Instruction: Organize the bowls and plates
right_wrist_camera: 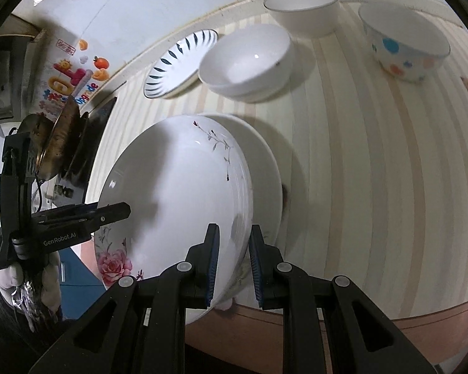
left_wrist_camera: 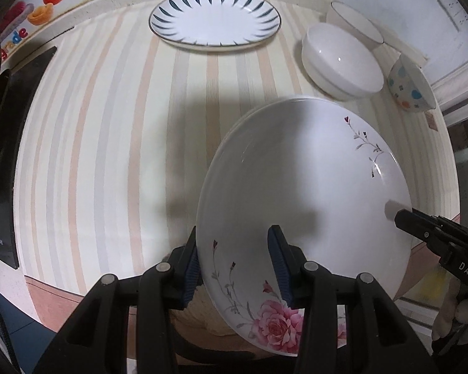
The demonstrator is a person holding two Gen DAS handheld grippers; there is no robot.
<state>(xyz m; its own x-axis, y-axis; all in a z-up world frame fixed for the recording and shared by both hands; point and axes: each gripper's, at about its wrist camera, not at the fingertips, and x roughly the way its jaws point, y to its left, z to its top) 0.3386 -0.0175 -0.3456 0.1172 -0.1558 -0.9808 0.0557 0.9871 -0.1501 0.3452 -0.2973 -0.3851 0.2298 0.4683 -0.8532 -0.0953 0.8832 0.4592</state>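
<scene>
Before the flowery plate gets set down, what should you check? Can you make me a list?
1. Left hand-held gripper clamped on the rim of the white rose-painted plate: ok.
2. Right hand-held gripper clamped on the opposite rim: ok.
3. Plain white plate lies right beneath, ready to be stacked on: ok.
4. Rose plate level: not ok, it tilts.
5. Nested white bowls, dark-rimmed white bowl, spotted bowl and blue-leaf plate stand clear of the stack: ok.
6. Stack safely away from the striped table edge: cannot tell.
</scene>
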